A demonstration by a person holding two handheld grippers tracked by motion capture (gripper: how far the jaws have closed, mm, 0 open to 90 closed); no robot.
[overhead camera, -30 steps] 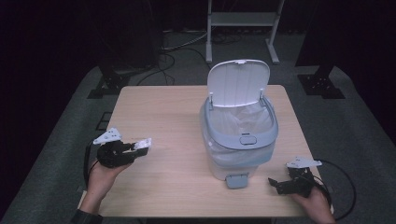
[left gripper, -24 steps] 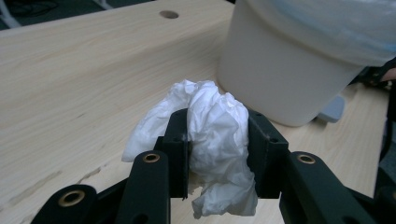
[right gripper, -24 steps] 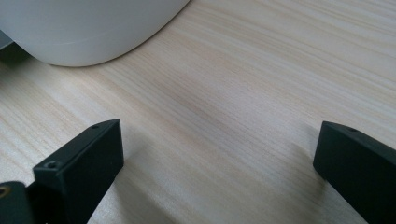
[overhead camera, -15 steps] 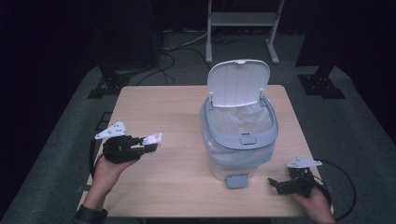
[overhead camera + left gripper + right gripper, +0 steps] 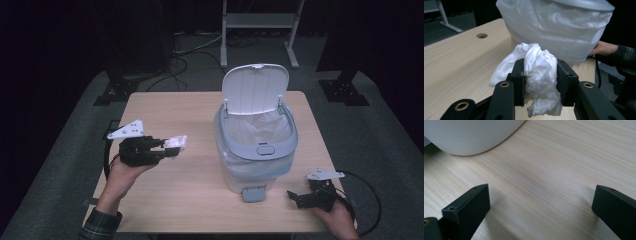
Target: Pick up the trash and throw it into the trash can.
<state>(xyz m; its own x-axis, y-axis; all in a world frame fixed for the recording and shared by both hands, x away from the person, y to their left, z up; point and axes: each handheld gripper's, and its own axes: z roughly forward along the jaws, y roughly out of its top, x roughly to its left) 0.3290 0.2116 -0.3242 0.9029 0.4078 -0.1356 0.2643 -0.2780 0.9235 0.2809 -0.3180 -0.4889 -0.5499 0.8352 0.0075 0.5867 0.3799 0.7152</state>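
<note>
A crumpled white tissue [image 5: 537, 72] is pinched between the two black jaws of my left gripper [image 5: 167, 146], held above the left half of the wooden table [image 5: 190, 110] and pointing toward the bin. The tissue [image 5: 176, 143] sticks out past the jaw tips. The white pedal bin [image 5: 256, 145] stands right of centre, its lid [image 5: 255, 89] tipped up and a clear liner bag [image 5: 559, 27] inside. My right gripper [image 5: 296, 198] rests low at the table's front right corner, right of the bin's pedal [image 5: 254, 193], with its jaws wide apart over bare wood [image 5: 541, 185].
A round cable hole [image 5: 481, 35] sits in the tabletop on the far side. Black stands [image 5: 122, 82] and a white metal frame [image 5: 260, 30] stand on the dark floor behind the table. The right hand [image 5: 604, 48] shows beside the bin.
My left gripper has risen and shifted right toward the bin, carrying the tissue. The right gripper has stayed where it was.
</note>
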